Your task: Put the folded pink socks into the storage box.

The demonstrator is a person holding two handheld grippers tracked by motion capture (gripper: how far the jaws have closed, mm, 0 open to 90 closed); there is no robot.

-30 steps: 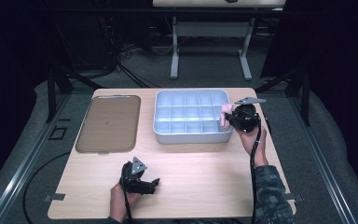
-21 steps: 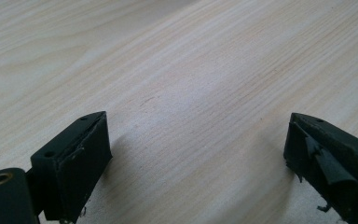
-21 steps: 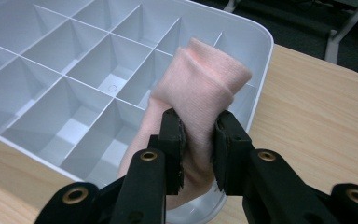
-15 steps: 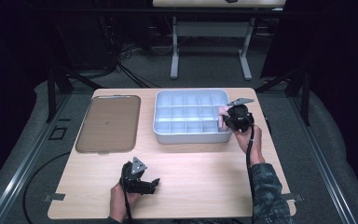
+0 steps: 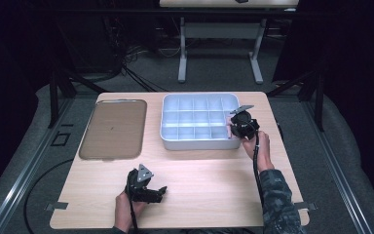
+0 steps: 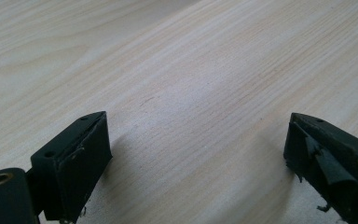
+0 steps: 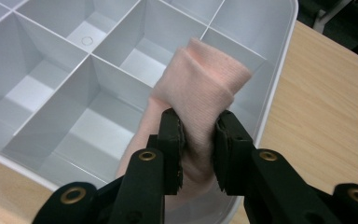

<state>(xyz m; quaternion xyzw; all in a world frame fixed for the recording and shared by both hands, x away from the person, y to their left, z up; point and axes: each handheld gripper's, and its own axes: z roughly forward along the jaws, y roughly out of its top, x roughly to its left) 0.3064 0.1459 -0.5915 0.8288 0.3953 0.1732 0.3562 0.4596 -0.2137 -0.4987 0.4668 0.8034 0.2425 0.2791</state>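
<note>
A rolled pink sock (image 7: 205,93) is pinched between the two black jaws of my right gripper (image 7: 198,140), which is shut on it. The sock hangs over the near right compartments of the pale blue divided tray (image 7: 51,60). In the high view the right gripper (image 5: 236,129) sits at the tray's (image 5: 173,139) front right corner, with the pink sock (image 5: 230,130) just showing at its left. My left gripper (image 5: 160,191) rests low near the front of the wooden table, jaws wide apart. Bare wood lies between the left gripper (image 6: 196,158) jaws.
A flat brown tray (image 5: 113,127) lies at the left of the table (image 5: 209,180). The divided tray's compartments look bare. Beyond the table's far edge are a dark floor, cables and another table's legs (image 5: 181,53).
My right gripper has moved left and down with the sock, from beside the tray's right rim to over its front right corner. The left gripper has stayed put.
</note>
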